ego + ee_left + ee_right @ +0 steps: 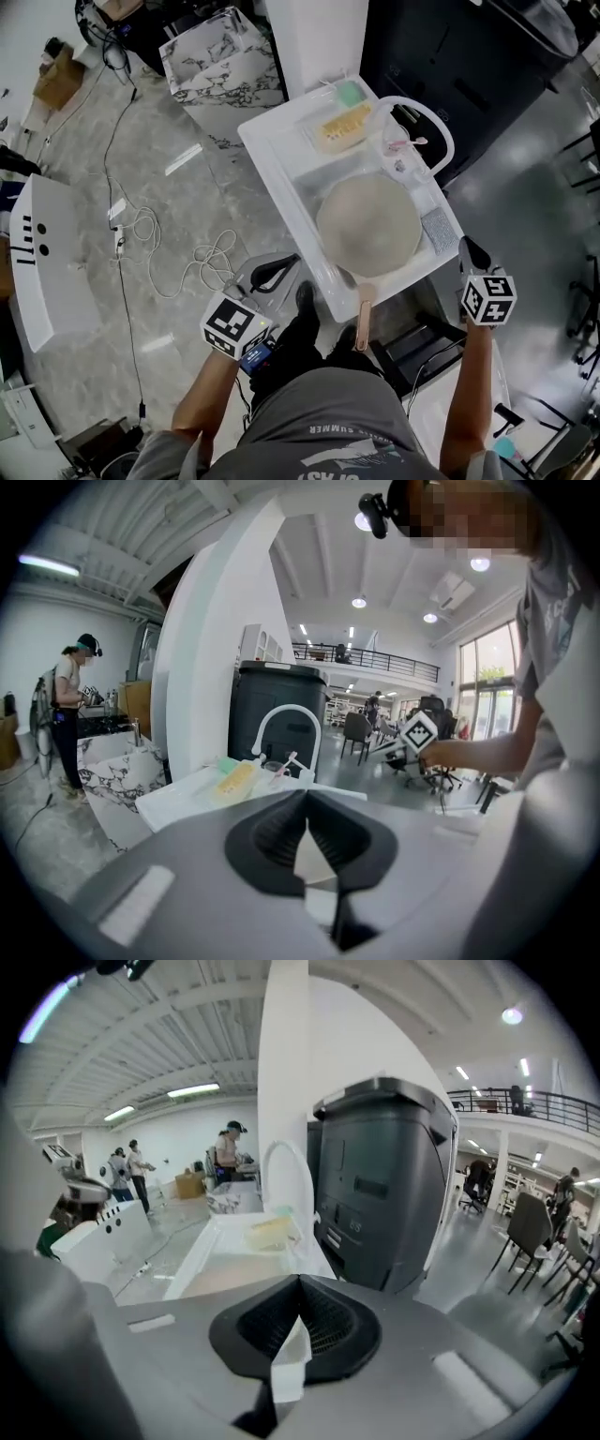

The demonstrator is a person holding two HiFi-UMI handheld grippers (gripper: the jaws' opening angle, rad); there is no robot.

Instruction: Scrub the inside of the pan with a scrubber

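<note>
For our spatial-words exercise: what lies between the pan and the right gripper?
A flat grey pad, likely the scrubber, lies at the edge of the sink between the pan and the right gripper; the head view shows it.

The pan fills most of the sink, leaving only narrow gaps between its rim and the sink walls. The space directly above the pan is open. The pan handle juts past the near edge. A grey pad occupies the right rim. The tap arches over the far right corner, and a sponge takes up the far end. A pillar and a dark bin block the far side. Cables lie on the floor to the left.
</note>
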